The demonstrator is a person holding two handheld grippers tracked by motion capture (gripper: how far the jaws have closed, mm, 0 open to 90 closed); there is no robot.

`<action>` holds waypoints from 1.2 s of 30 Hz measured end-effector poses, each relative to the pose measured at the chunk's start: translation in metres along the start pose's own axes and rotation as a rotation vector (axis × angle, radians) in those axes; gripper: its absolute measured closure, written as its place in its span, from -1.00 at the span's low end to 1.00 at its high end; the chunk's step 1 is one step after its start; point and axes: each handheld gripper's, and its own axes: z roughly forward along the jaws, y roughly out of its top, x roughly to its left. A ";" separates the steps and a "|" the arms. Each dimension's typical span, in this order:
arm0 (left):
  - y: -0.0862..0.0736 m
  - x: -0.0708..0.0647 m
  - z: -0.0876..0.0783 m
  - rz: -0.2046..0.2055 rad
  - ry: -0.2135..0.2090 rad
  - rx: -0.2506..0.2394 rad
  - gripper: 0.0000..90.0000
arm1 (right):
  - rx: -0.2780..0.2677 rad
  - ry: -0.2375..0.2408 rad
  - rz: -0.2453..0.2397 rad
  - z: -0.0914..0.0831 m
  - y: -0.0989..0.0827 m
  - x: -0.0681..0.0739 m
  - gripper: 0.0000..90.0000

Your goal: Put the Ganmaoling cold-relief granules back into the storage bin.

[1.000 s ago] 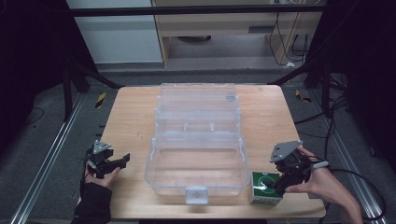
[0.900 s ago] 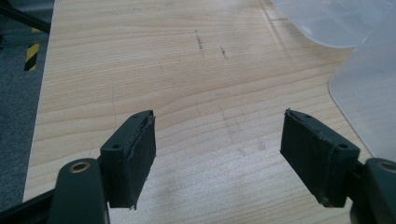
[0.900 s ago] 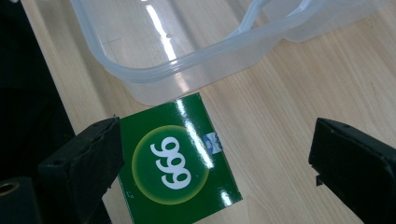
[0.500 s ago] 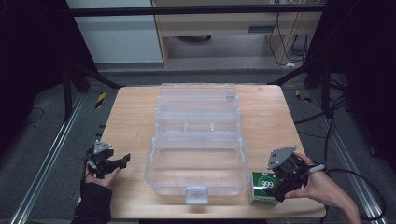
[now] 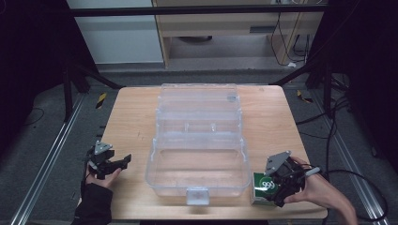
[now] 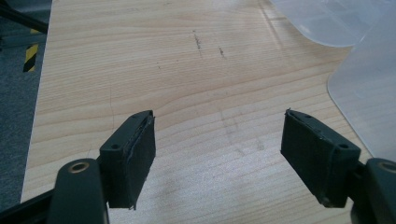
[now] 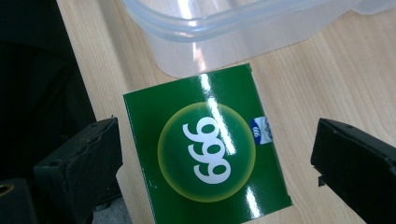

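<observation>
A green carton marked "666" lies flat on the wooden table, just right of the clear plastic case. In the right gripper view the carton sits between my right gripper's jaws; both pads stand clear of its sides. Those jaws have just been opening, and the right gripper hovers over the carton near the table's front right corner. My left gripper rests open at the table's left edge, its jaws wide apart over bare wood.
The clear case has its lid folded back toward the far side and a latch at the front. Its rim lies just beyond the carton. The table's front edge runs close under the right hand.
The right gripper slid a little toward the front edge, down over the green carton, and its jaws spread wider. The carton and the left gripper stayed put.
</observation>
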 end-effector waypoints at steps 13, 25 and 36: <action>0.000 0.000 0.000 0.002 -0.001 0.002 -0.43 | 0.037 0.029 -0.026 0.015 0.000 0.003 -0.95; 0.000 0.000 0.000 0.001 -0.001 0.000 -0.43 | 0.103 0.043 -0.050 0.029 0.005 0.003 -0.94; 0.001 0.000 0.000 0.002 -0.001 -0.002 -0.43 | 0.121 0.048 -0.040 0.037 0.002 -0.001 -0.91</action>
